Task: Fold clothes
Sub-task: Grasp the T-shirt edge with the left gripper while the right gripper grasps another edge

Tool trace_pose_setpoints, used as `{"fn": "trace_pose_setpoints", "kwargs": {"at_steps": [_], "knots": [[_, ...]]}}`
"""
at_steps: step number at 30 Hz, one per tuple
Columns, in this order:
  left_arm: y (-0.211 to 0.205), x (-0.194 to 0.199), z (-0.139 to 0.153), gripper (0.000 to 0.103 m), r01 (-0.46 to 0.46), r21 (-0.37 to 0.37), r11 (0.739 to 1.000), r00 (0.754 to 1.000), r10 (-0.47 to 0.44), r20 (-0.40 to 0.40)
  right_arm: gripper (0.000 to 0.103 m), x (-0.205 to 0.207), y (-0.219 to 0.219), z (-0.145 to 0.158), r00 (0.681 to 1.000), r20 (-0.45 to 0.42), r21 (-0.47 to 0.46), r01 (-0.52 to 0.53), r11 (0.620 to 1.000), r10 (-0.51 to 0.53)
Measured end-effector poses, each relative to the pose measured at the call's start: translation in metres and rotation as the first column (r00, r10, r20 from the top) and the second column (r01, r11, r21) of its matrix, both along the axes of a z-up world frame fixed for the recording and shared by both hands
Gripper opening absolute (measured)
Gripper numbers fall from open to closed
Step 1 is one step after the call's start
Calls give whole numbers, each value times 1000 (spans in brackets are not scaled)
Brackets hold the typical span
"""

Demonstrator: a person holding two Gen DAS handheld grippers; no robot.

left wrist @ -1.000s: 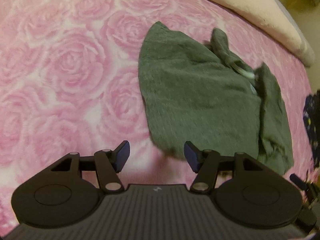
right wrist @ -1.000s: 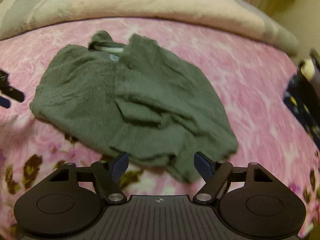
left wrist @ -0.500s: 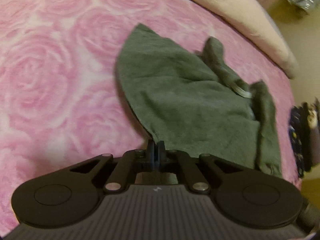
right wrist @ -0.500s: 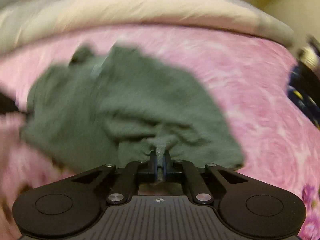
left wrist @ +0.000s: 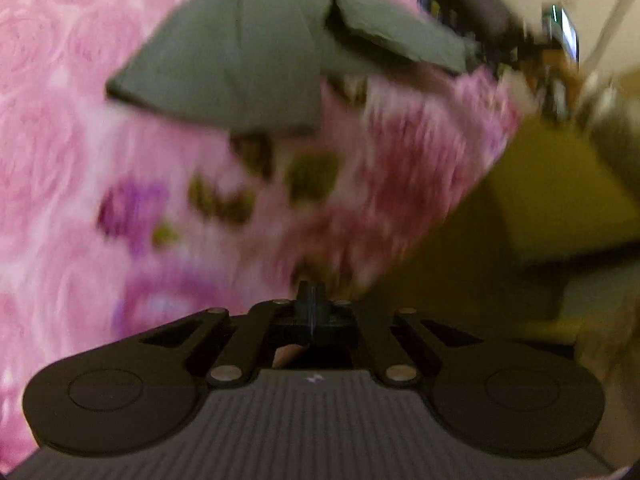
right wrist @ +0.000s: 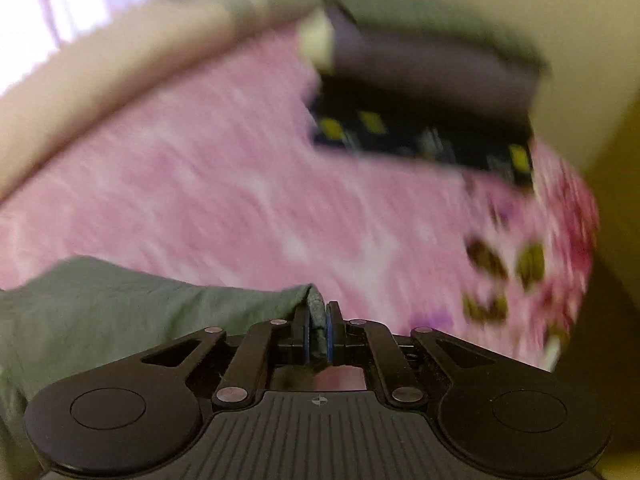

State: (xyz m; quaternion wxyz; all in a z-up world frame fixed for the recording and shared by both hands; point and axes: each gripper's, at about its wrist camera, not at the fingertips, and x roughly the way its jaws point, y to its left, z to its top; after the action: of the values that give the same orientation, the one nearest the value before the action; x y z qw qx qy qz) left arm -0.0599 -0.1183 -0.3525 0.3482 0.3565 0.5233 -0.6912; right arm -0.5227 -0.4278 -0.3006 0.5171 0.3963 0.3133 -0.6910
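Note:
A dark green garment (left wrist: 240, 60) lies partly lifted on the pink rose blanket (left wrist: 48, 140), far ahead of my left gripper (left wrist: 310, 300). That gripper is shut, and I see no cloth between its fingertips. In the right wrist view a folded edge of the green garment (right wrist: 120, 300) sits between the blue pads of my right gripper (right wrist: 317, 320). The pads still pinch it, and the jaws are opening. The rest of the garment trails off to the lower left. Both views are blurred by motion.
A stack of folded clothes (right wrist: 420, 120), dark blue with yellow marks and a grey-purple piece on top, sits at the blanket's far right. A beige bolster (right wrist: 120, 60) runs along the back. The bed's edge drops to a yellow floor (left wrist: 560, 200) on the right.
Both grippers closed at the garment's near edge, then swung right and rolled. The left one has come away from the cloth; the right one carries a fold with it.

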Motion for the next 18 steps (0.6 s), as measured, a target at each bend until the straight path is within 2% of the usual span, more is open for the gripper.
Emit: {"fn": "trace_pose_setpoints", "kwargs": {"at_steps": [1,2,4,6,8,10,12,13,15,18], "knots": [[-3,4,2,0,-29,-8,1000,999,30,12,56,0,0,-3,1000,-8,19,6,1000,-6],[-7,10,4,2,-64,-21,998,998,65,25,69,5,4,-1,999,-28,-6,-18,1000,18],[-28,25,6,8,-158,-83,984,985,162,52,69,19,11,2,992,-79,-44,-100,994,97],[-57,35,6,9,-211,-173,962,971,226,77,69,42,26,1,969,-109,-62,-231,971,224],[-89,40,6,9,-218,-267,939,963,251,96,69,74,42,-7,899,-135,-57,-426,903,416],[-116,38,5,10,-187,-335,923,965,237,115,69,108,60,-18,786,-180,-29,-605,796,591],[-139,34,3,12,-140,-385,912,969,206,135,69,136,77,-32,672,-195,0,-729,685,715],[-150,30,0,14,-108,-401,910,972,181,148,69,148,82,-41,625,-196,12,-769,640,755],[-167,23,-5,16,-52,-423,905,975,137,173,69,164,88,-59,572,-188,40,-807,589,798],[-187,13,-13,24,33,-452,891,971,78,224,69,173,83,-84,541,-201,75,-823,563,817]]}}
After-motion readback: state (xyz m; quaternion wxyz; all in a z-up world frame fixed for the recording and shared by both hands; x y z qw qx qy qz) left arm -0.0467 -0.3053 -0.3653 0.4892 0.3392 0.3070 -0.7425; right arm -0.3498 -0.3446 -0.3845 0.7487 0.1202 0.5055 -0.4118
